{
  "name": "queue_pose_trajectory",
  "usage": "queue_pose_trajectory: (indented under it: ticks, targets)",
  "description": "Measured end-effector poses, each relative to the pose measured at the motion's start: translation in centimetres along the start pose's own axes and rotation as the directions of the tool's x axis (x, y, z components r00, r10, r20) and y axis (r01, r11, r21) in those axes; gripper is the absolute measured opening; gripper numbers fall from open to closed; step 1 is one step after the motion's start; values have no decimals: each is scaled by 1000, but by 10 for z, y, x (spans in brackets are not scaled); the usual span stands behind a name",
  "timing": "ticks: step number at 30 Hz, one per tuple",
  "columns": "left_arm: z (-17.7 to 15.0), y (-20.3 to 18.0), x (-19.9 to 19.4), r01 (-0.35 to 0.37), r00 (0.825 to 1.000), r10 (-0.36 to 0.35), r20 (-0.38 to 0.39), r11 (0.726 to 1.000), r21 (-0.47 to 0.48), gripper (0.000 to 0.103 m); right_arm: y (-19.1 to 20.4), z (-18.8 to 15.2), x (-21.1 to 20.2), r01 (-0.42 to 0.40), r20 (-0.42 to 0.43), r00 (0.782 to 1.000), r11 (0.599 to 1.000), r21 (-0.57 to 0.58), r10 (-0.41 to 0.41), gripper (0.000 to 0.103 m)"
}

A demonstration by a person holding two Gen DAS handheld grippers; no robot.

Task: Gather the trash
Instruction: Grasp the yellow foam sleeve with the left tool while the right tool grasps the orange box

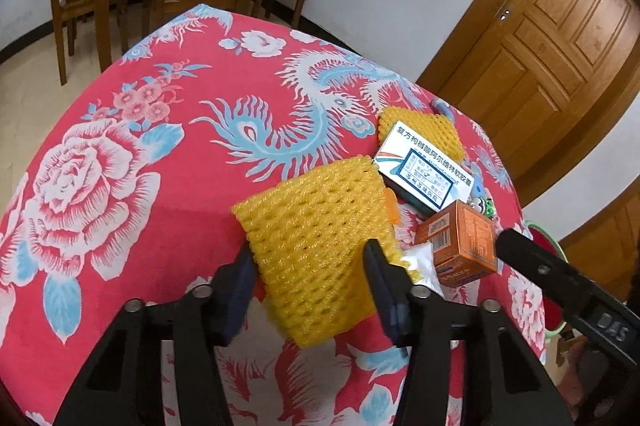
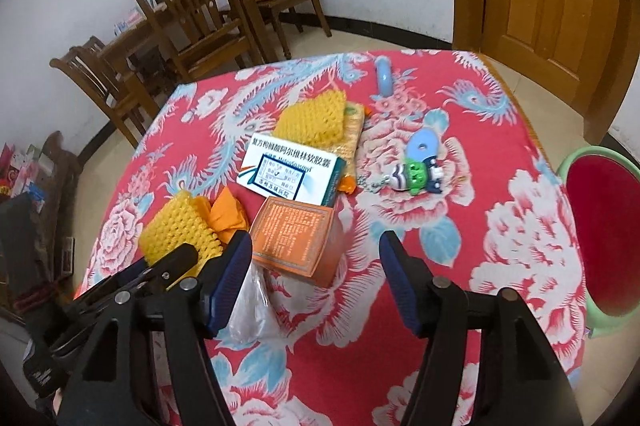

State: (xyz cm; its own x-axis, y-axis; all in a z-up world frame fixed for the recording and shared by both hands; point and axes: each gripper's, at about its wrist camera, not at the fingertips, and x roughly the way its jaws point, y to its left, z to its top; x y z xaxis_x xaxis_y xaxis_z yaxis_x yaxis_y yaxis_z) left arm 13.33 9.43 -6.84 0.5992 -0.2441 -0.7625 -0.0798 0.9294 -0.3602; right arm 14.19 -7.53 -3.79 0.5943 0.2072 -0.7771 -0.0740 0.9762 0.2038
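Desk (image 2: 520, 266) covered by a red cloth printed with white peonies and blue phoenixes. Lying on it: an orange carton (image 2: 296, 242), a white medicine box (image 2: 292, 172) resting partly on a yellow foam net (image 2: 316, 122), a second yellow foam net (image 2: 180, 230) beside crumpled orange paper (image 2: 230, 216), and a clear plastic bag (image 2: 250, 310). Farther right lie a cartoon keychain figure (image 2: 416, 176) and a pale blue ring (image 2: 385, 76).

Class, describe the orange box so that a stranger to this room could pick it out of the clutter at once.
Find the table with the red flowered cloth. In the cluster of litter on it, the orange box lies just nearer the camera than the white medicine box. It alone is a small cardboard carton, orange all over with fine print; the yellow foam nets beside it are soft mesh.
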Motion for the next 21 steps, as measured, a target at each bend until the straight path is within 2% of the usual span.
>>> queue_pose_trajectory:
  ticks: [8,14,18,21]
  targets:
    - [-2,-1,-6,30,1000,-30,10,1000,2,30,14,0,20,20,-33,999,999,-38,-21,67]
    - [0,0,-15,47,998,-47,30,999,3,20,22,0,24,34,-17,999,997,-74,-36,69]
    - [1,1,-23,50,997,-50,51,999,2,17,28,-1,23,6,-24,1000,997,-80,-8,69]
    - [1,3,-26,52,997,-52,59,999,-5,16,34,-2,24,17,-19,1000,995,-103,-19,70]
